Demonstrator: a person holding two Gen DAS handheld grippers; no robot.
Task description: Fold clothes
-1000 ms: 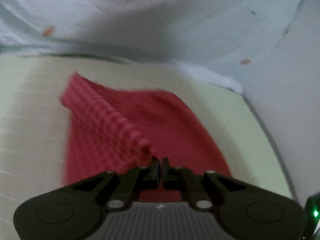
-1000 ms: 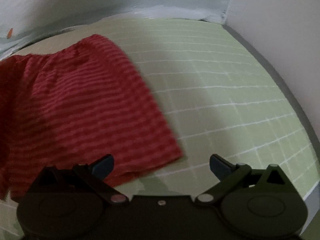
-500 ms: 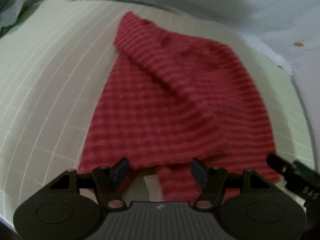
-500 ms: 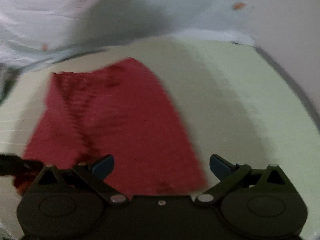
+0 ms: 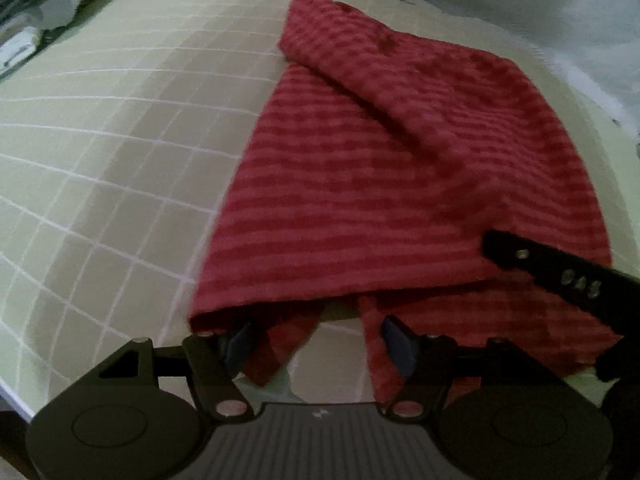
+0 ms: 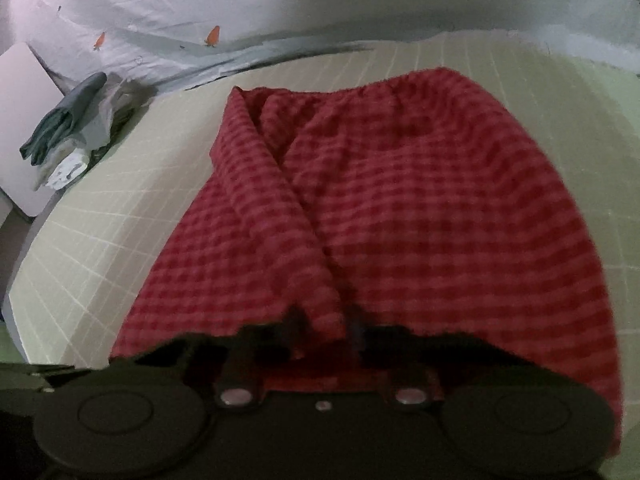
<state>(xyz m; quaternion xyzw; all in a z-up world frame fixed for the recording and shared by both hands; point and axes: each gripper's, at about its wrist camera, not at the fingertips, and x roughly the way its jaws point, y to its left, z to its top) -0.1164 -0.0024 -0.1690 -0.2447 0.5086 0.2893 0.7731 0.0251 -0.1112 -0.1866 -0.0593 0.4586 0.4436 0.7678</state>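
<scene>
Red striped garment (image 5: 400,184) lies on the pale green gridded mat (image 5: 104,152), spread toward the mat's far edge, with 1 fold of cloth doubled over along its upper part. In the left wrist view the left gripper (image 5: 316,340) sits at the garment's near hem with its jaws spread wide, nothing pinched between them; 2 loose flaps of red cloth hang down between the fingers (image 5: 240,344), and a patch of bare mat shows in the gap. The black finger of the right gripper (image 5: 560,276) reaches in from the right edge of that view and rests across the garment's near right corner.

Over to the right wrist view: the red striped garment (image 6: 400,208) fills the middle of the mat, a long ridge of folded cloth running from its far left corner down toward the camera. The right gripper (image 6: 320,336) is buried under the near hem, cloth draped over its fingers, and the jaws look drawn in close on that ridge. At the mat's far left corner lies a heap of grey and white clothes (image 6: 68,136), well apart from the red one. Beyond the far edge, a pale sheet with small orange carrot prints (image 6: 212,36).
</scene>
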